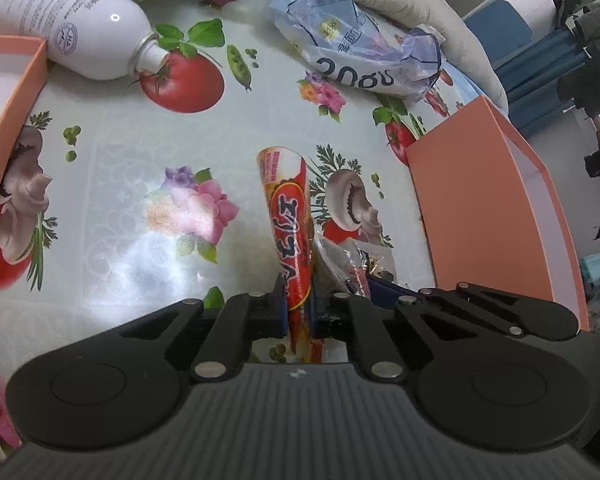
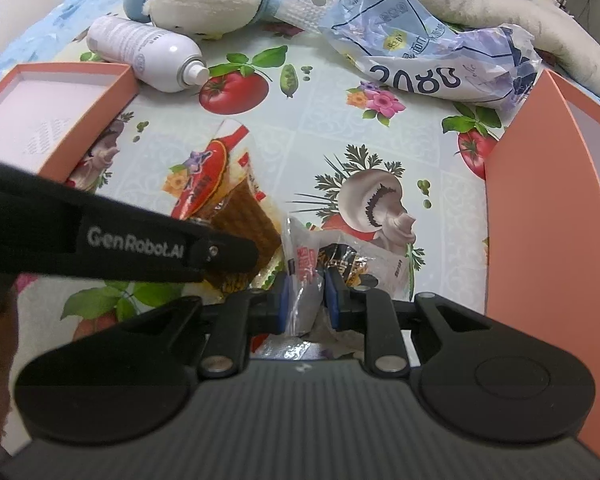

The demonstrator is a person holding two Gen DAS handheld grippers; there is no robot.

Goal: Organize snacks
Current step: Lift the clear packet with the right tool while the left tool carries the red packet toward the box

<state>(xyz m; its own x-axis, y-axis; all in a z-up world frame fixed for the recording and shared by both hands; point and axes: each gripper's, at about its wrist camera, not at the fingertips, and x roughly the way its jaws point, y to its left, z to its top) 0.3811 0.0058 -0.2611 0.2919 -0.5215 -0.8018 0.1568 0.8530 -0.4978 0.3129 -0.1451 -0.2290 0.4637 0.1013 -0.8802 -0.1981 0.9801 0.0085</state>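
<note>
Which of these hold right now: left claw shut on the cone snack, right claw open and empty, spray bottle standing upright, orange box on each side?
1. The left claw is shut on the cone snack. True.
2. The right claw is open and empty. False: it is shut on a clear snack packet.
3. The white spray bottle stands upright. False: it lies on its side.
4. An orange box sits at each side. True: left box, right box.
</note>
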